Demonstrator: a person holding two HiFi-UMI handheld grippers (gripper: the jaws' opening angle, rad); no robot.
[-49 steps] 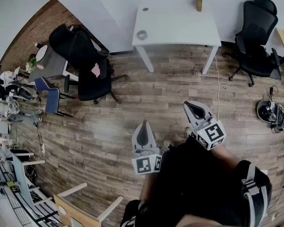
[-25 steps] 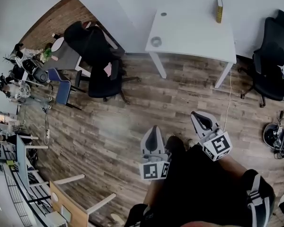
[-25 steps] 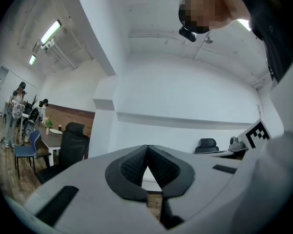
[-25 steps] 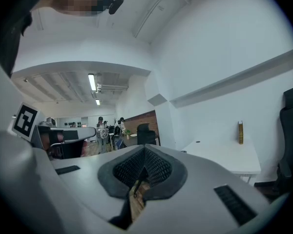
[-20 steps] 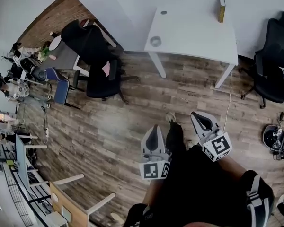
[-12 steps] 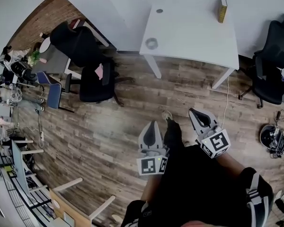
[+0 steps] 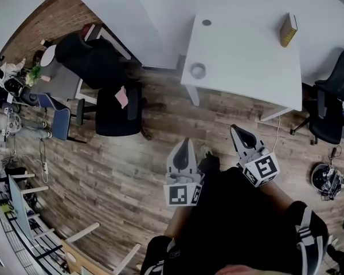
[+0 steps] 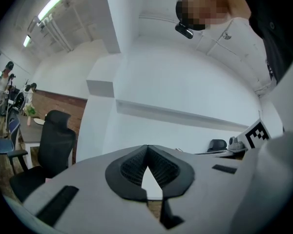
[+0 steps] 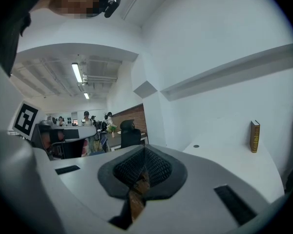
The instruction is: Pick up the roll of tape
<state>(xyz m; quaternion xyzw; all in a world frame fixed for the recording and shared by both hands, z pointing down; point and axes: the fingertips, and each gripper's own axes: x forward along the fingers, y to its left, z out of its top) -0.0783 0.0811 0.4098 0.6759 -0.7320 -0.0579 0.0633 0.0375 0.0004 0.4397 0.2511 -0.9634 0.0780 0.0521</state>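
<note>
1. Head view, at the left: a black padded chair (image 7: 116, 105) stands on the wood-plank floor (image 7: 120, 171), well apart from your grippers.
2. Your left gripper (image 7: 186, 144) is grey with ribbed dark pads. It is clenched on nothing, its tips meeting.
3. The tape (image 7: 198, 70), a small pale ring, lies flat by the near left corner of the table (image 7: 246, 56), close to the edge and apart from both grippers.
4. The table is white, smooth and rectangular, and its top is bare between tape and book.
5. Your right gripper (image 7: 237, 132) is clenched too and holds nothing. It hangs over the floor just short of the table's near edge.
6. A book (image 7: 288, 30) stands upright near the far right corner, and a second chair (image 7: 331, 105) sits past the table's right end.
</note>
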